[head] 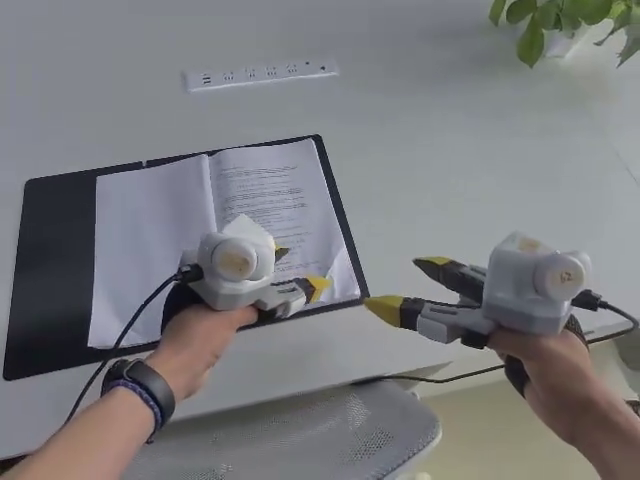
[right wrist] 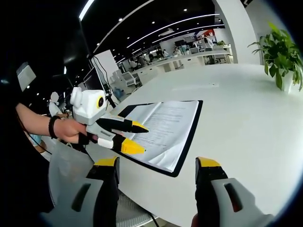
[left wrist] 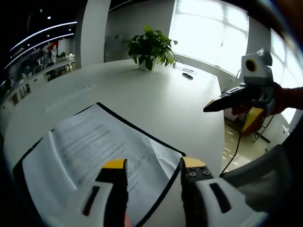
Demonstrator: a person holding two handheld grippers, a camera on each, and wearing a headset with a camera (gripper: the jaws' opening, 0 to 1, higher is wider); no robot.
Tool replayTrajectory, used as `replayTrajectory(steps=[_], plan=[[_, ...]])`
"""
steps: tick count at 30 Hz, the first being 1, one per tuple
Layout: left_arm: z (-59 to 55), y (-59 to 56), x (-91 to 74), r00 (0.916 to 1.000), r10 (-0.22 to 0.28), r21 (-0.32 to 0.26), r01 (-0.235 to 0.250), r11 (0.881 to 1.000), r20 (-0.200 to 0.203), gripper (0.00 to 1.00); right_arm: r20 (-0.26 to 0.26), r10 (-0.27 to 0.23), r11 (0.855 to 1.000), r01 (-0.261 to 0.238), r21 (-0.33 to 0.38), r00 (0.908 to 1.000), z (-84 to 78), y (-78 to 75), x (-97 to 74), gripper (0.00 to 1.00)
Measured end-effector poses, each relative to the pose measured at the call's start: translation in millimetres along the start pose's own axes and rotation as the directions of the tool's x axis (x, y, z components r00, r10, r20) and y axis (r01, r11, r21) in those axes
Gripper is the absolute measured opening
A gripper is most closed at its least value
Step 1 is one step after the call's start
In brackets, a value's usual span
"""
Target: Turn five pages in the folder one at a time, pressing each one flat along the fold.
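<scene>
You held the left gripper [head: 300, 270] open and empty over the near right corner of the open folder [head: 50, 300] on the table [head: 450, 120], likely to catch a page [head: 270, 200], while the right gripper [head: 406, 284] hung open and empty farther right.

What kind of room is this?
Most likely an open-plan office: a long white table with a power strip, a potted plant, and rows of desks behind.

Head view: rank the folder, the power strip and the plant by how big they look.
1. Folder, by far the largest.
2. Plant and power strip: alike in span. The plant is cut off at the picture's edge, so I won't rank one above the other.
</scene>
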State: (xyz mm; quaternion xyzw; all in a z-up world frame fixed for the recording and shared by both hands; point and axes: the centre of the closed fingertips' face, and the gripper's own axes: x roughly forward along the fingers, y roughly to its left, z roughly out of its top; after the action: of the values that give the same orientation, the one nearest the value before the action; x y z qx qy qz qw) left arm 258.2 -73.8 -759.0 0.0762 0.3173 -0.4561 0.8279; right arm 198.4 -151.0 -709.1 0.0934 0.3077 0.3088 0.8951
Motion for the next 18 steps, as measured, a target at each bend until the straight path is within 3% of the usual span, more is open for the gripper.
replayTrajectory(steps=[11,14,16,17,18], plan=[[-18.5,-4.6,26.9,0.9989,0.017,-0.001,-0.017,1.000,-0.043,0.36,-0.008,0.002,1.000,-0.002,0.015,1.0000,-4.5,-1.0,1.6,0.62],[-28.0,-5.6,35.4,0.9972,0.026,0.003,-0.026,1.000,-0.071,0.35,-0.010,0.003,1.000,-0.003,0.017,0.9999,-5.0,-0.5,1.7,0.62],[-37.4,-0.6,36.1,0.9920,0.063,0.074,-0.056,0.996,-0.109,0.33,-0.013,0.002,1.000,-0.002,0.018,0.9999,-5.8,-0.8,1.1,0.61],[-35.9,-0.3,37.1,0.9930,0.078,0.123,-0.067,0.990,-0.088,0.32,-0.012,0.001,1.000,-0.001,0.019,0.9999,-5.9,-1.1,0.9,0.61],[-36.2,-3.6,37.4,0.9938,0.071,0.090,-0.063,0.994,-0.086,0.32,-0.011,-0.001,1.000,0.001,0.021,0.9999,-6.1,-1.7,0.2,0.61]])
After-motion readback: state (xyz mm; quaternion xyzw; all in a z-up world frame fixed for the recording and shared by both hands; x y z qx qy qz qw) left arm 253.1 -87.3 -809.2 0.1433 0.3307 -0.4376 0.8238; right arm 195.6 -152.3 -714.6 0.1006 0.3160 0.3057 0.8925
